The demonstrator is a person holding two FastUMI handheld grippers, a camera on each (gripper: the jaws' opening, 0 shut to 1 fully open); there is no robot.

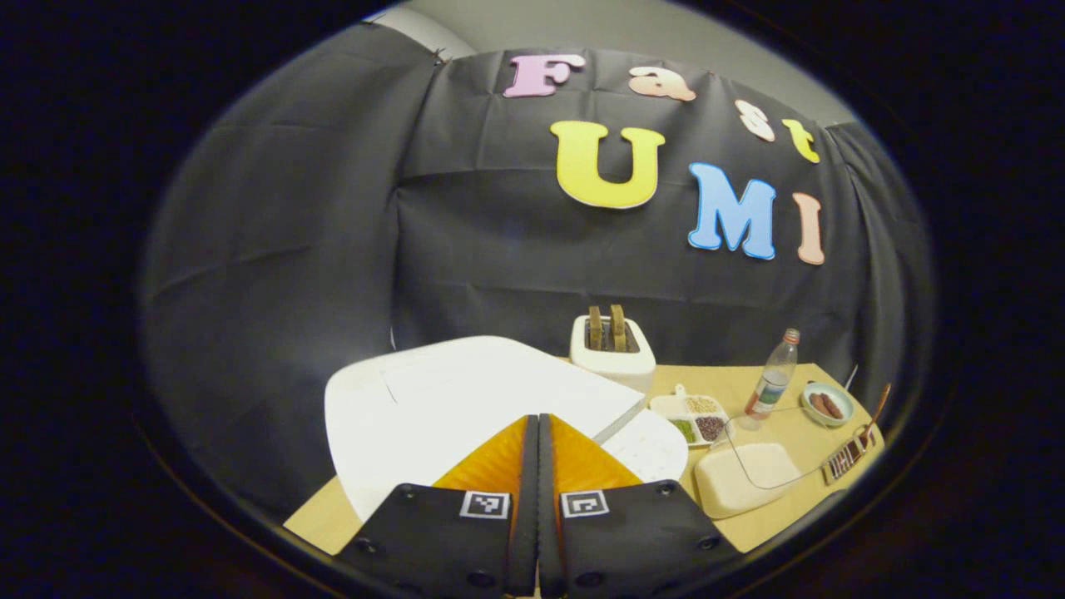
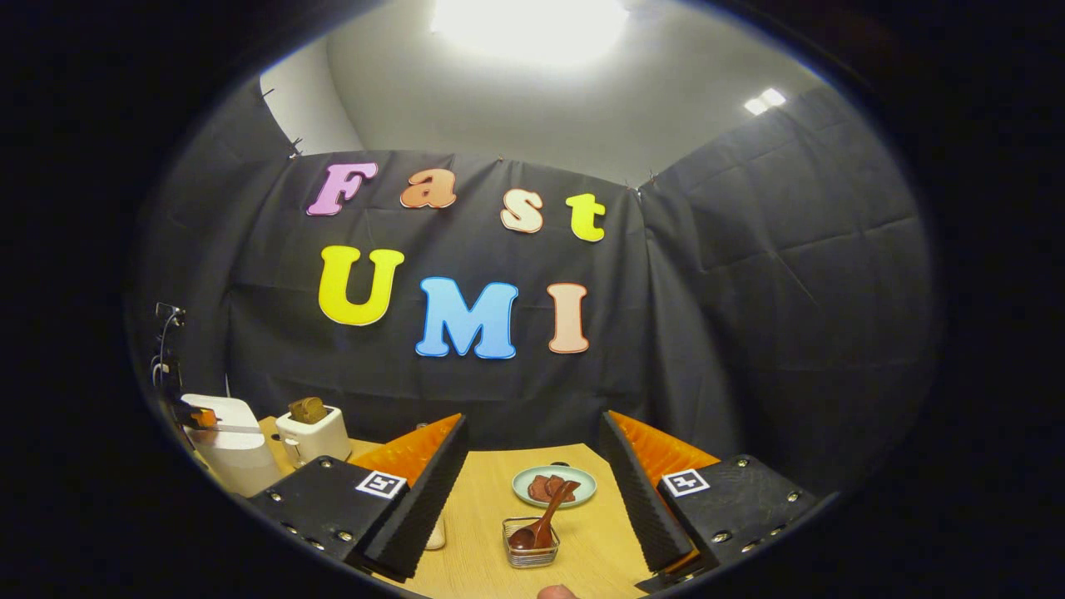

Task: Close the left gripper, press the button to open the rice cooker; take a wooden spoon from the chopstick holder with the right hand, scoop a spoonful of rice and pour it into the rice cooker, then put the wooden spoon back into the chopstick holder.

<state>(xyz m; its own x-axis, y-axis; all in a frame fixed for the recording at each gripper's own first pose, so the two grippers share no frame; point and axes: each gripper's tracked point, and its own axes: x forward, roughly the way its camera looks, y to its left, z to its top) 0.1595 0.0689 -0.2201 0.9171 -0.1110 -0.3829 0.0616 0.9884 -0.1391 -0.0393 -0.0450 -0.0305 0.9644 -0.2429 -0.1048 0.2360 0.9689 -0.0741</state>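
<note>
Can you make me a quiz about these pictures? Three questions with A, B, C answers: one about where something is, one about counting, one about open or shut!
1. Where is the wooden spoon?
A. In the wire holder
B. In the rice cooker
C. On the toaster

2. How many slices stick up from the toaster?
A. None
B. Two
C. Five

3. How is the left gripper?
A. Wide open
B. Shut on the spoon
C. Shut, holding nothing

Answers:
1. A: in the right gripper view the spoon's bowl sits inside the holder, with the handle leaning toward the plate.
2. B: the left gripper view shows two brown slices side by side in the slots.
3. C: its fingers meet with nothing between them, just above the white rice cooker; the right gripper is the open one.
</note>
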